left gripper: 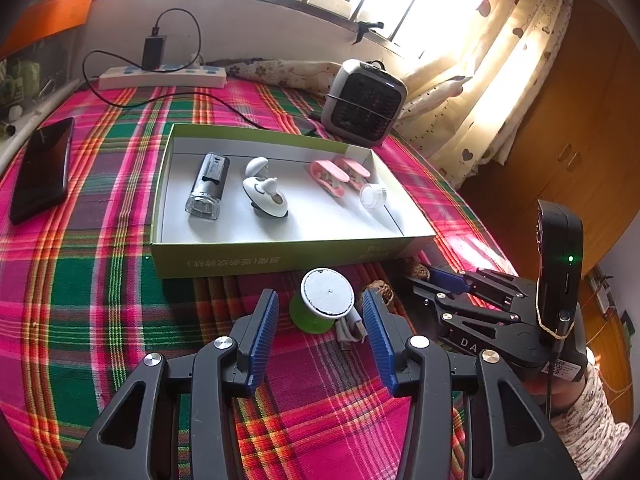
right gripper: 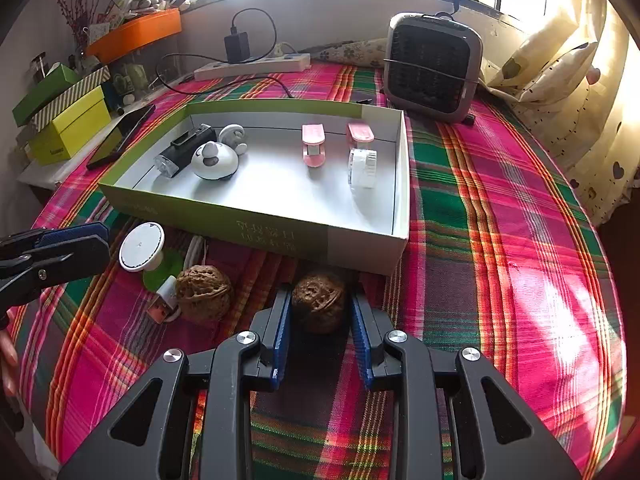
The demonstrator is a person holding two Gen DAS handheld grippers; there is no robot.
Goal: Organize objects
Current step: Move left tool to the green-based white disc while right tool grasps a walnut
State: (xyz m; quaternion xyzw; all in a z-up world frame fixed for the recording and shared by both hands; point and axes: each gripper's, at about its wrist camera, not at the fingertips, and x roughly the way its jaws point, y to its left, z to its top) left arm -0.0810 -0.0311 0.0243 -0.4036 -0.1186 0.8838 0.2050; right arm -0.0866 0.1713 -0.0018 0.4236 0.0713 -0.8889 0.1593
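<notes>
At the far left of your left wrist view, a flat black phone (left gripper: 42,168) lies on the pink, green and red plaid cloth (left gripper: 100,280), well apart from the shallow green-sided cardboard box with a white floor (left gripper: 280,258). Inside the box, from left to right, sit a black torch with a clear lens (left gripper: 208,186), a white rounded gadget (left gripper: 264,192), two pink clips (left gripper: 338,174) and a small clear ribbed cap (left gripper: 374,196).

Just in front of the box stands a green spool with a white round top (left gripper: 326,296). Your left gripper (left gripper: 320,336) hangs over it with its blue pads apart; the spool lies ahead of the tips and nothing is clamped. A short grey USB plug (left gripper: 352,330) lies beside the spool, its cable hidden behind it.

In the right wrist view, a brown wrinkled walnut (right gripper: 204,292) rests on the cloth, touching the plug. Further right, your right gripper (right gripper: 320,320) has a second brown walnut (right gripper: 318,300) between its blue pads. The pads appear to press its sides, though shadow makes the contact hard to judge. That walnut sits just in front of the box wall, outside the box. From the left view, both walnuts are mostly hidden.
</notes>
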